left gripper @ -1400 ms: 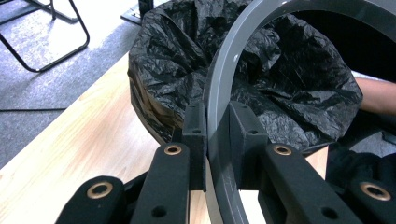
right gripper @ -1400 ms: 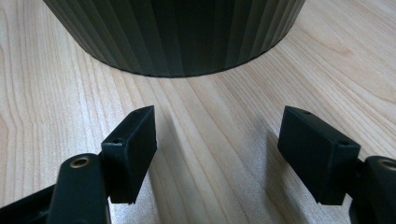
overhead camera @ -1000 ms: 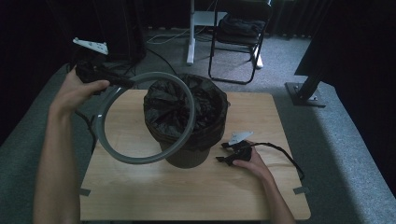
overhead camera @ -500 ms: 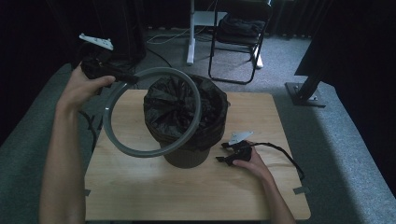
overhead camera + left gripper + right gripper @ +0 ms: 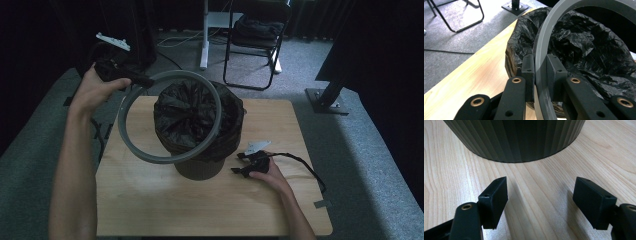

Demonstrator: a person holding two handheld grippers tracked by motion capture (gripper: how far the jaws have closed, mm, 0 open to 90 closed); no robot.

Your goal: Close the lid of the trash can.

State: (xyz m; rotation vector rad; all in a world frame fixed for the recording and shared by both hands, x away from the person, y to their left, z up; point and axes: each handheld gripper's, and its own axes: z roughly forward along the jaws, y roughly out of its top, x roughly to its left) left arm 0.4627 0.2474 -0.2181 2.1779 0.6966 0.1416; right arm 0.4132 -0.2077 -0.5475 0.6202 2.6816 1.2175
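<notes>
High view first: we hold the left gripper (image 5: pixel 142 81) up at the far-left side of the bin (image 5: pixel 200 132), its jaws pinched on the grey ring (image 5: pixel 172 117). That ring hangs tilted in the air, its far-right arc over the bin's mouth, its near-left arc out past the bin's left side above the table (image 5: pixel 150 200). We cannot tell whether the ring touches the bin's rim. The bin stands upright near the middle of the table, lined with a black bag (image 5: pixel 192 112) that bunches in the mouth and folds over the rim.

Left gripper view: our two black pads (image 5: pixel 555 72) press on either side of the ring (image 5: pixel 542 50), one on the inner face, one on the outer. The bag (image 5: pixel 594 52) sits just behind the ring, and the bin's ribbed wall (image 5: pixel 510 67) shows below the bag's fold.

Right gripper (image 5: pixel 245 163) rests on the table just right of the bin's base, our hand on it. In the right gripper view its jaws are spread wide with nothing between them (image 5: pixel 540 202), only bare wood, and they point at the bin's dark ribbed wall (image 5: pixel 524 140), near it but not touching. A folding chair (image 5: pixel 257 40) stands on the floor beyond the bin.
</notes>
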